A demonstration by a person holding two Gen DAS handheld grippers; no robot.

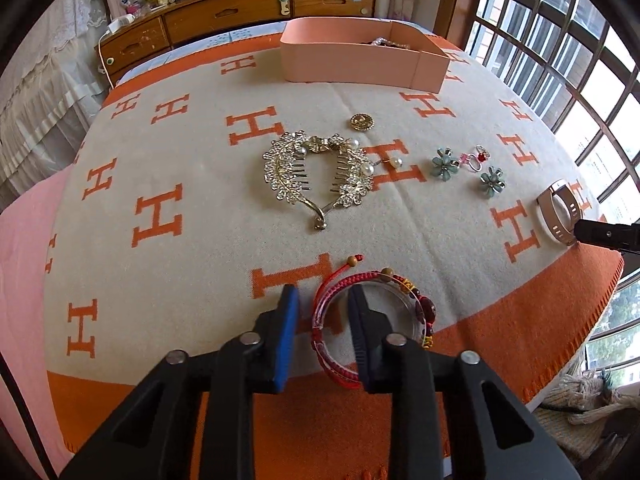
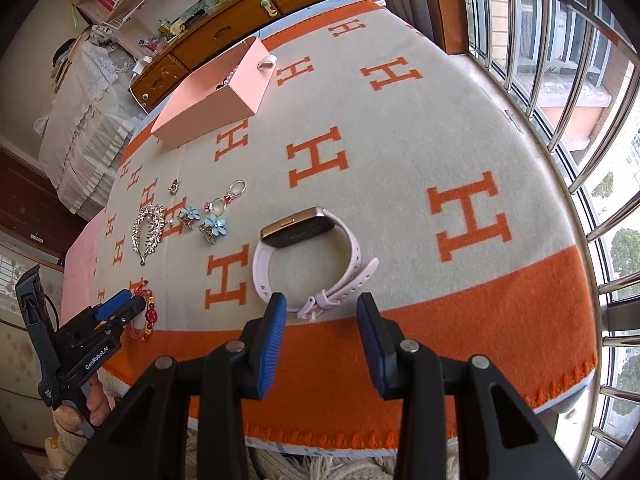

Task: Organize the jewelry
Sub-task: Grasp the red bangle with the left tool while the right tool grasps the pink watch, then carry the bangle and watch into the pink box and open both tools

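My left gripper [image 1: 323,300] is open; its fingers straddle the near-left rim of a red braided bracelet [image 1: 372,320] wrapped on a clear ring, the right finger inside the ring. It also shows in the right wrist view [image 2: 146,312]. My right gripper [image 2: 322,304] is open and empty, just short of a pink-strapped watch [image 2: 308,256] lying on the blanket. A gold rhinestone hair comb [image 1: 316,172], a gold button [image 1: 362,122], two teal flower earrings [image 1: 446,162] and small rings [image 1: 476,158] lie mid-blanket. A pink box [image 1: 360,56] stands at the far side.
An orange-and-cream H-patterned blanket [image 1: 180,160] covers the table. A wooden drawer unit [image 1: 224,16] stands behind it. Barred windows [image 2: 560,60] run along the right. The blanket's front edge is right under both grippers.
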